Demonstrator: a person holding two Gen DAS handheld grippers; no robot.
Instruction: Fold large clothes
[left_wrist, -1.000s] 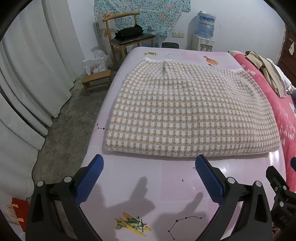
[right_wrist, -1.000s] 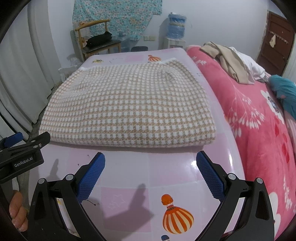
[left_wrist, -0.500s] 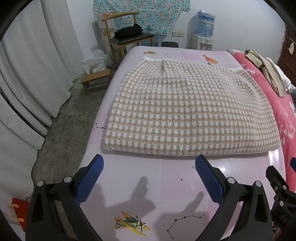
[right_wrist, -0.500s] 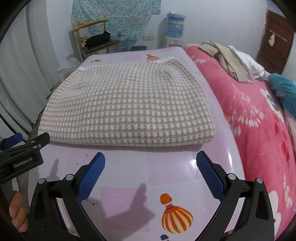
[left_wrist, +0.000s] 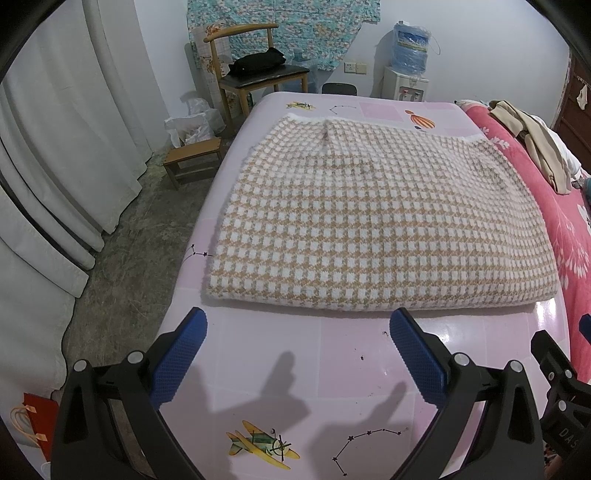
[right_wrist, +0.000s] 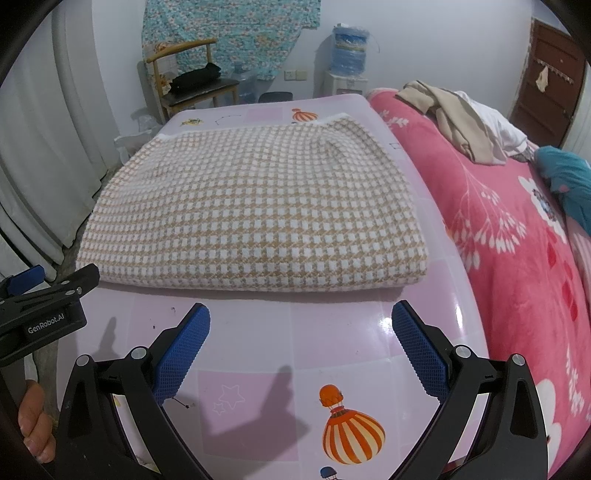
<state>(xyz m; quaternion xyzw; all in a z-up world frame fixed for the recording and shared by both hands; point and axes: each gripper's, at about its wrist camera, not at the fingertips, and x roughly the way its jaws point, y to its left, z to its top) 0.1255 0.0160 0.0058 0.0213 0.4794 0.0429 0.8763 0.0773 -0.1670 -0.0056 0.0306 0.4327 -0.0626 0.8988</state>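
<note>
A tan-and-white checked garment (left_wrist: 376, 218) lies folded flat in a rectangle on the pink table (left_wrist: 295, 354); it also shows in the right wrist view (right_wrist: 258, 210). My left gripper (left_wrist: 297, 325) is open and empty, just short of the garment's near fold, above the bare table. My right gripper (right_wrist: 301, 317) is open and empty, also just short of the near fold. The left gripper's body (right_wrist: 40, 314) shows at the left edge of the right wrist view.
A pink floral bed (right_wrist: 517, 229) with loose clothes (right_wrist: 458, 122) borders the table's right side. A wooden chair (left_wrist: 255, 74), a small stool (left_wrist: 192, 158) and a water dispenser (left_wrist: 406, 74) stand beyond the table. White curtains (left_wrist: 55, 147) hang at the left.
Both grippers have moved slightly toward the garment's near edge. The garment has not moved and both stay open.
</note>
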